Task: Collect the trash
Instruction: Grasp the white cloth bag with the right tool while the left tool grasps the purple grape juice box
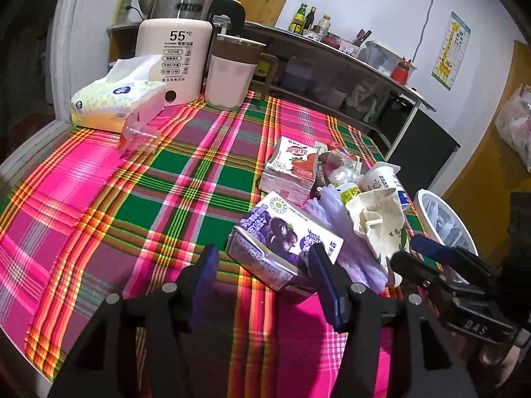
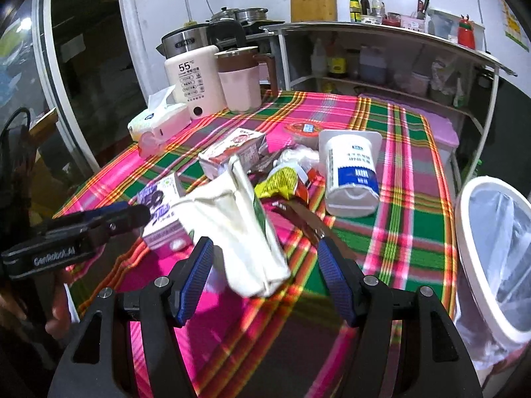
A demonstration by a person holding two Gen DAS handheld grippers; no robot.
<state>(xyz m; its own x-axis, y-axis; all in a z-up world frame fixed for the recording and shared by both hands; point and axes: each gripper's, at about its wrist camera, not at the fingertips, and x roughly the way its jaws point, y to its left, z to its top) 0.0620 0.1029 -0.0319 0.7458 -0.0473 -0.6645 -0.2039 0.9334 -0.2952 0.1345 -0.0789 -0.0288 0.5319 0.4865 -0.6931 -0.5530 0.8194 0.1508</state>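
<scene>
Right wrist view: right gripper (image 2: 262,262) spread wide at lower centre of frame, nothing pinched, crumpled cream carton (image 2: 247,229) lying on the plaid tablecloth (image 2: 391,232) between the blue pads (image 2: 195,275) but apparently touched by neither. Seen just left of it, the purple milk carton (image 2: 166,219); higher, toward centre, the strawberry carton (image 2: 232,152), a yellow wrapper (image 2: 282,182) and the tipped white yogurt cup (image 2: 351,175). At right edge of frame, the white lined bin (image 2: 471,232), open and near the table edge.

Left wrist view: left gripper (image 1: 262,275) likewise spread, holding nothing, hovering at lower centre just in front of the purple milk carton (image 1: 282,242); cream carton (image 1: 378,219) right of it, bin (image 1: 444,219) at far right.

Judged light and probably empty, the cream carton; already crushed, so soft, yielding, liable to fold further under squeeze. Best taken across its flattened middle, where folded layers would give some stiffness, rather than at a loose flap. Waxy surface likely a little slippery; firm closure advisable. Purple carton judged stiffer, boxy, better gripped across its narrow sides.
</scene>
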